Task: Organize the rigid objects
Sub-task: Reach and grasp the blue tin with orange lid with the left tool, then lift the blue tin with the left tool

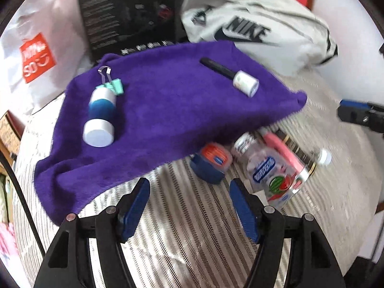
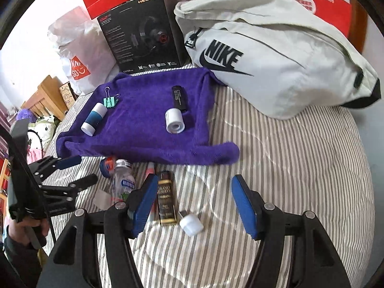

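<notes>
Left wrist view: the left hand-held gripper (image 1: 189, 206) hangs released over the striped bed sheet (image 1: 182, 235), nothing between its blue pads. On the purple towel (image 1: 153, 110) lie a white-and-blue tube (image 1: 100, 117), touching a mint binder clip (image 1: 114, 88), and a black stick with a white roll (image 1: 245, 85) at its end. Just off the towel's edge sit a blue-and-orange tin (image 1: 211, 165) and a clear bottle with a watermelon label (image 1: 271, 168), its writing blurred. Behind lies a grey bag printed "NIKE" (image 1: 254, 31).

Right wrist view: the right hand-held gripper (image 2: 192, 204) is also released and empty. Below it on the sheet lie a dark bottle with a gold label (image 2: 167, 199), lettering unreadable, and a white cap (image 2: 191, 224). A black box reads "HECATE" (image 2: 141, 31); a white bag (image 2: 79, 55) shows "MINI SO".
</notes>
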`<state>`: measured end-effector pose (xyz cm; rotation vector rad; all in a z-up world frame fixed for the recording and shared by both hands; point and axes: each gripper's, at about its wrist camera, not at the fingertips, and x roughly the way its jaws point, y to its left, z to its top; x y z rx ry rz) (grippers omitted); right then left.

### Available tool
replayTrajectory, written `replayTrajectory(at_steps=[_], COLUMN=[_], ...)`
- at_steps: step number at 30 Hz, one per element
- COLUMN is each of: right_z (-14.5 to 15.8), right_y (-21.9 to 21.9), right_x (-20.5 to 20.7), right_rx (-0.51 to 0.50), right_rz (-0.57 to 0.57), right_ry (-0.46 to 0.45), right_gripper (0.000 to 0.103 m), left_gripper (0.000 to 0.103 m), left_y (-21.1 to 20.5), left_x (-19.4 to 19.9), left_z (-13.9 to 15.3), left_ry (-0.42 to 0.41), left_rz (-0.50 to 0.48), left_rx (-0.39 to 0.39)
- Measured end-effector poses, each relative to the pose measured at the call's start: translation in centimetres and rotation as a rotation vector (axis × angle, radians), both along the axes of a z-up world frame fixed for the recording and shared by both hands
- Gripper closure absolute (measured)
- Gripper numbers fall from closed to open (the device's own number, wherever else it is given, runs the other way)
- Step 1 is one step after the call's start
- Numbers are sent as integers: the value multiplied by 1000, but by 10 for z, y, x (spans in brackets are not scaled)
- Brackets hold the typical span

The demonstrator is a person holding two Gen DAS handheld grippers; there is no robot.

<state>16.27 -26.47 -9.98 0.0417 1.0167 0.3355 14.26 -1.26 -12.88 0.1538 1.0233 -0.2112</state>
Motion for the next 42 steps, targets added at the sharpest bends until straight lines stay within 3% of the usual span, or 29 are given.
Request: replayTrajectory(at_steps=[9, 16, 29, 35, 39, 42], right_z=[-11, -22, -32, -28, -28, -31], right_y=[-18, -26, -30, -30, -25, -13], right_x=[-9, -12, -42, -52, -56, -53], right_rx=[-15, -18, -13, -3, 13, -30], right_rz=[-42, -62, -52, -55, -30, 21], right_ry=[33, 57, 69, 58, 51, 29], right_gripper=[40, 40, 40, 40, 40, 40], left_gripper=[41, 61, 61, 61, 63, 63], left_y=[-17, -31, -15, -21, -19, -13], left_x=[12, 18, -8, -1, -2, -11], left_z=[-7, -13, -12, -14, -14, -11], left_ry=[-3, 5, -1, 4, 8, 7], left_rz=[-91, -120, -110, -141, -114, -74], left_rx=[-23, 4, -26, 20, 12, 7])
